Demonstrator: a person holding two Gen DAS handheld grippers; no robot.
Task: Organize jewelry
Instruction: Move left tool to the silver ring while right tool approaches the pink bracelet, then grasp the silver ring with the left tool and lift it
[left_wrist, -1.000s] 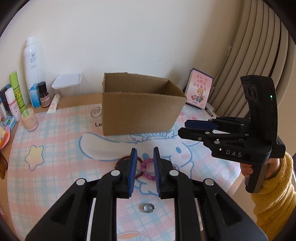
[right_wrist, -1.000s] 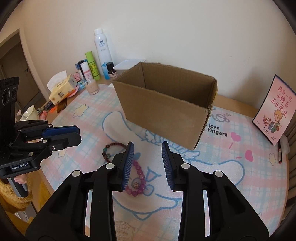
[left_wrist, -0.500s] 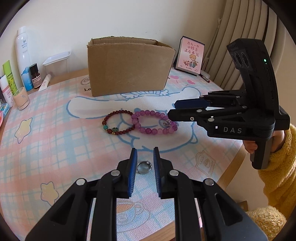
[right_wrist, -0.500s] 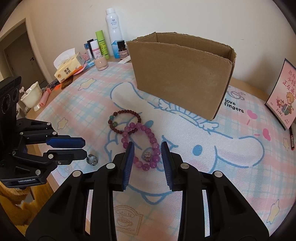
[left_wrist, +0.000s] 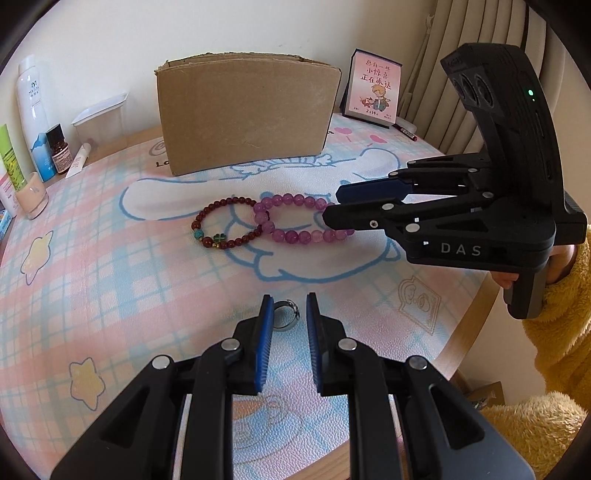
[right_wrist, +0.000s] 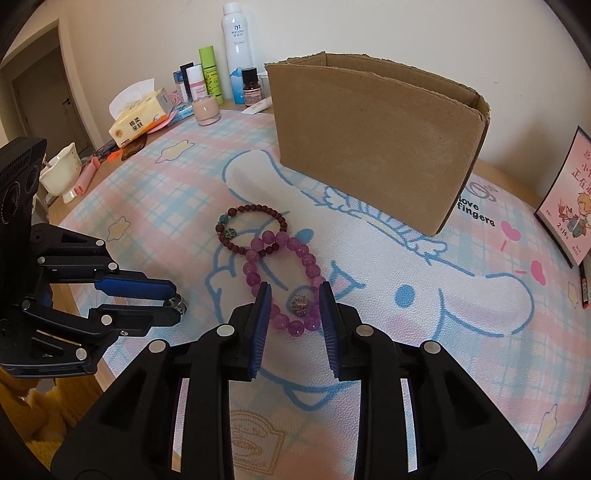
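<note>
A: Report legible markings.

B: The right claw (left_wrist: 334, 212) body reads "DAS". The pastel plaid cartoon mat (right_wrist: 461, 332) reads "love fingers" beside the open brown cardboard box (right_wrist: 373, 147) standing toward the bench's far edge. The tall white spray bottle (right_wrist: 238, 48) carries "MYSMS"-like lettering, not fully readable. The pink picture card (left_wrist: 375, 90) and the yellow tissue pack (right_wrist: 138, 118) carry Chinese print.

A: Task items and claw states?

B: The purple bead bracelet (right_wrist: 284, 280) lies mid-mat, overlapping the dark red bead bracelet (right_wrist: 251, 230). The right claw, jaws moderately apart and empty, straddles the purple bracelet's near end. The small silver ring (left_wrist: 288, 312) lies near the bench's front edge; the left claw (left_wrist: 289, 306), jaws narrowly apart, brackets it without gripping.

A: Obstructions?

B: Toiletries line the far-left edge, well apart from the jewelry.
</note>
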